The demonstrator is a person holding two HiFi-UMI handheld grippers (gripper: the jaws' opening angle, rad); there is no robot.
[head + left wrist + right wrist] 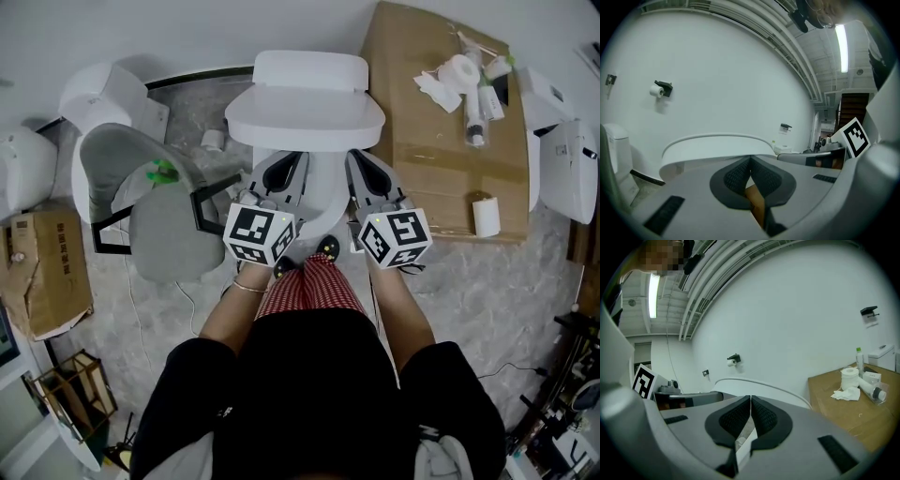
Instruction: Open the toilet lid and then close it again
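A white toilet stands in front of me, its tank (310, 70) against the wall. Its lid (305, 117) shows as a wide white oval that looks lifted off the bowl (324, 192); how far, I cannot tell. My left gripper (292, 161) and right gripper (361, 159) hover side by side over the bowl, just short of the lid's front edge. Both are shut, pads together and holding nothing. The lid's curved rim (712, 140) fills the left gripper view ahead of the left gripper (750, 161). That rim (764, 387) also lies beyond the right gripper (750, 399).
A large cardboard box (441, 178) at the right carries a tissue roll (459, 70) and bottles. A grey chair (164, 220) stands close at the left. More white fixtures (28, 169) sit at both sides, a second carton (47, 272) at far left. My legs stand before the bowl.
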